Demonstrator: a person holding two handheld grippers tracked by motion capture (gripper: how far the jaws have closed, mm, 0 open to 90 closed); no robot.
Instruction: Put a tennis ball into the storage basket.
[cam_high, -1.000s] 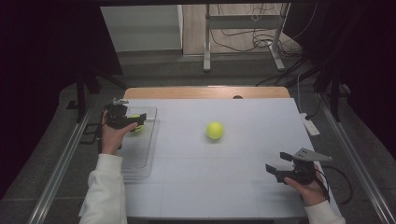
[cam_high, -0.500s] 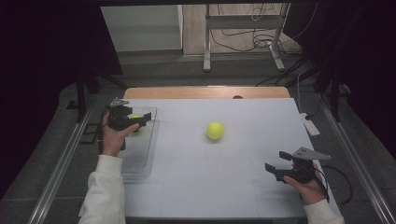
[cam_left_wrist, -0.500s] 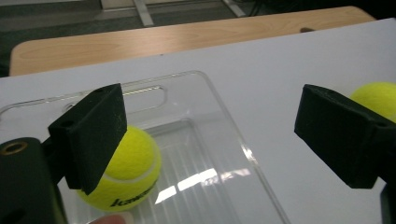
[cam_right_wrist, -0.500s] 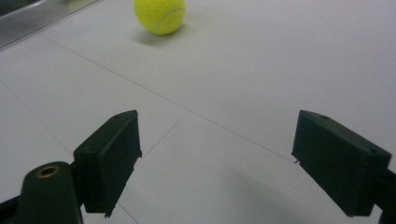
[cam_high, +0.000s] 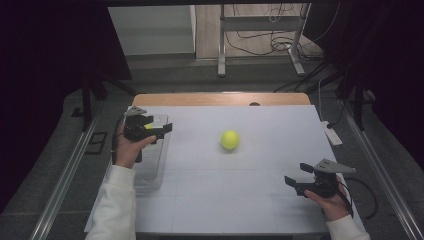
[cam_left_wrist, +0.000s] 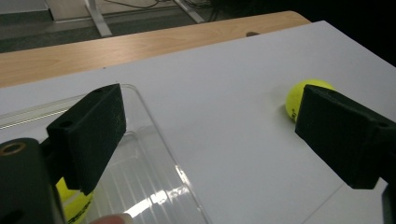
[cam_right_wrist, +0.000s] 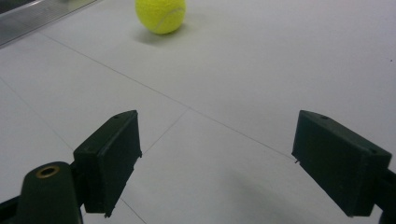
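Landmark: the clear plastic tray (cam_high: 150, 170) at the left edge of the white table (cam_high: 240, 200).

Left gripper (cam_high: 162, 130): held over the tray's far end, jaws standing wide apart and having just opened a little further, nothing between them. In the left gripper view one tennis ball (cam_left_wrist: 74, 205) lies inside the tray, low beside the near jaw, partly hidden by it, not clamped.

A second tennis ball (cam_high: 230, 139) rests on the table well to the right of the tray, apart from both grippers. It is yellow-green, felted, with a pale curved seam.

Right gripper (cam_high: 295, 182): far right of the tray, near the table's front edge, jaws wide apart and empty.
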